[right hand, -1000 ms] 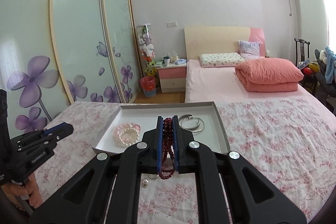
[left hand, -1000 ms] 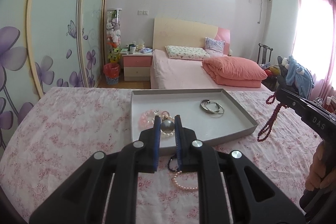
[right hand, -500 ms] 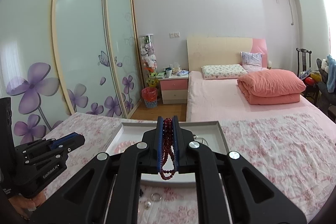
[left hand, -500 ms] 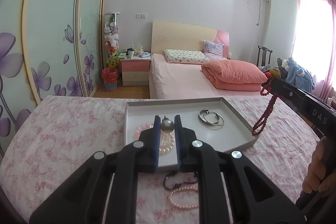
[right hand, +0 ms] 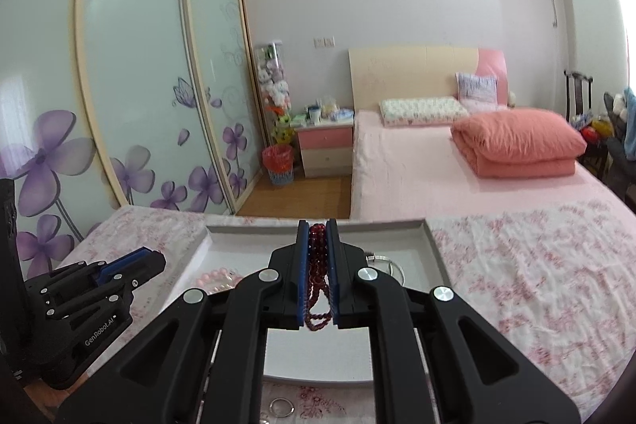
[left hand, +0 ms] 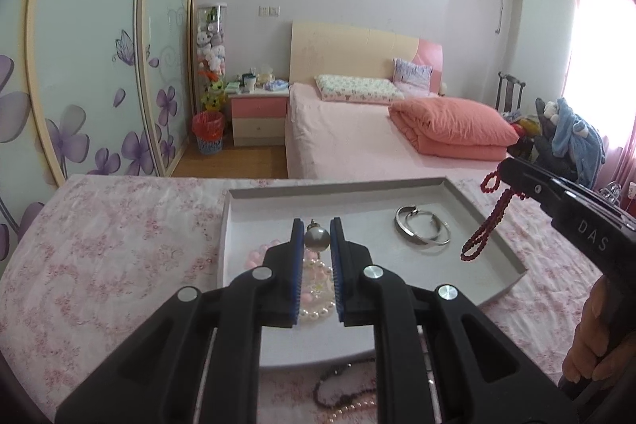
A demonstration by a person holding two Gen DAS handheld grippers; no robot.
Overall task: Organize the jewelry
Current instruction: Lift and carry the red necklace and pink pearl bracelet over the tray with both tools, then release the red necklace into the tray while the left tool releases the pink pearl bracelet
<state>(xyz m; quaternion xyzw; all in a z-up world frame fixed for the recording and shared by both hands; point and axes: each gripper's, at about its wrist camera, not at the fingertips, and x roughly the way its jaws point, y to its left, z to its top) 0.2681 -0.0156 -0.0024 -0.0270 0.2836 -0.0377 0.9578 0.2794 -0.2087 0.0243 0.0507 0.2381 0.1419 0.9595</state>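
Bedroom setting; floral pink cloth covers the bench (left hand: 99,245), with a grey tray (left hand: 457,185) lying at its middle.

Item 1: pearl earring (left hand: 317,238), pinched between the closed left tongs (left hand: 316,241), held above the tray's near-left part. Directly beneath lie a pink bead bracelet (left hand: 254,257) and a white pearl bracelet (left hand: 318,308), both inside the tray.

Item 2: red bead strand (right hand: 318,277), clamped in the shut right tongs (right hand: 318,265); long axis vertical, loops hanging below the pads. In the left view the strand (left hand: 485,225) dangles over the tray's right edge, its low end just above the tray floor.

Deciding relation: both pieces hang over the tray, so each drop is judged to go straight down; the right tongs are nearer the free right side, the left nearer the occupied left side.

Item 3: silver hoops (left hand: 423,231), resting in the tray right of centre, between the two tongs; they may be struck by the falling strand.

Outside the tray, near edge of the bench: a dark bead chain (left hand: 342,380), pale pink pearls (left hand: 357,408) and a small ring (right hand: 281,406), not yet gathered.
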